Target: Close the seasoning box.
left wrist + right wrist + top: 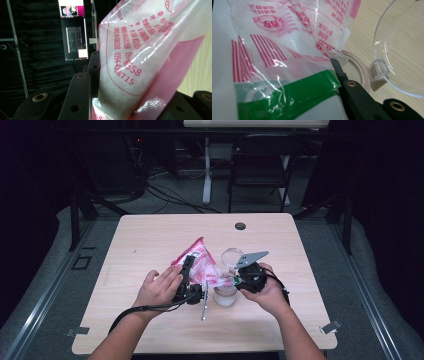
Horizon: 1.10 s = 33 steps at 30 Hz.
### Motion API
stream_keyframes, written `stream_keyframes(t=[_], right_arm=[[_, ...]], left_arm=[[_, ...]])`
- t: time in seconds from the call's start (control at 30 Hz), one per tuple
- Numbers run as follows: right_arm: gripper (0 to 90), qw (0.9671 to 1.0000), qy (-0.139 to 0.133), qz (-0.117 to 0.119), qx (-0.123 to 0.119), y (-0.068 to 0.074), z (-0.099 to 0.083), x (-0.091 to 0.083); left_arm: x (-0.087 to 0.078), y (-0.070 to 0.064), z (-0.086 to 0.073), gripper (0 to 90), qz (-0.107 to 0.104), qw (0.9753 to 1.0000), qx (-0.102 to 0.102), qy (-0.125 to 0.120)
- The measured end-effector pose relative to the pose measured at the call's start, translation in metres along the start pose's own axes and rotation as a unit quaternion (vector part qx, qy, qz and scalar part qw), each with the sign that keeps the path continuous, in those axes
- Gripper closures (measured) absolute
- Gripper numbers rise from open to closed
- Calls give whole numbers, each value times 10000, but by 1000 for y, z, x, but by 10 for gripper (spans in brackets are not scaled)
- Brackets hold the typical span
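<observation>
Pink-and-white plastic bag point(200, 262): held off the desk point(150, 235) near its middle, tilted down toward my right. My left gripper point(186, 282) is clamped on the bag's body; my right gripper point(239, 279) pinches its lower corner above a clear jar point(225, 296) with hinged lid point(231, 256) open. Metal spoon point(204, 304): just left of jar, toward the front edge.

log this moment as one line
left gripper: shut on bag | right gripper: shut on bag corner | bag tilted over open jar | lid flipped back
</observation>
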State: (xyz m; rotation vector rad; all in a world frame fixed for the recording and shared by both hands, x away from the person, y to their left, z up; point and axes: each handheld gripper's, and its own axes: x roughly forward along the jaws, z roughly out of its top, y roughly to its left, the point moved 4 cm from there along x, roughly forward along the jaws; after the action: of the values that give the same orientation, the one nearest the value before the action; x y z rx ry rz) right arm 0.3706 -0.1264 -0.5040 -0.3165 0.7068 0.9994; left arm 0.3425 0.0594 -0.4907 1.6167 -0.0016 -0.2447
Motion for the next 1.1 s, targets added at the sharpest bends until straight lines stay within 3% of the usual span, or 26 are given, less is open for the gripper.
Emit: stream_keyframes(t=[0.03,0.17,1.1], right_arm=[[900,10000,-8,-9,-3,1,0,1],[900,10000,19,-8,-27,2,0,3],[900,10000,9,17,-66,5,0,8]], left_arm=[[1,0,0,689,99,9999,11,-102],[-1,-1,-2,689,-8,10000,-24,15],[-2,3,-5,690,81,10000,4,-2]])
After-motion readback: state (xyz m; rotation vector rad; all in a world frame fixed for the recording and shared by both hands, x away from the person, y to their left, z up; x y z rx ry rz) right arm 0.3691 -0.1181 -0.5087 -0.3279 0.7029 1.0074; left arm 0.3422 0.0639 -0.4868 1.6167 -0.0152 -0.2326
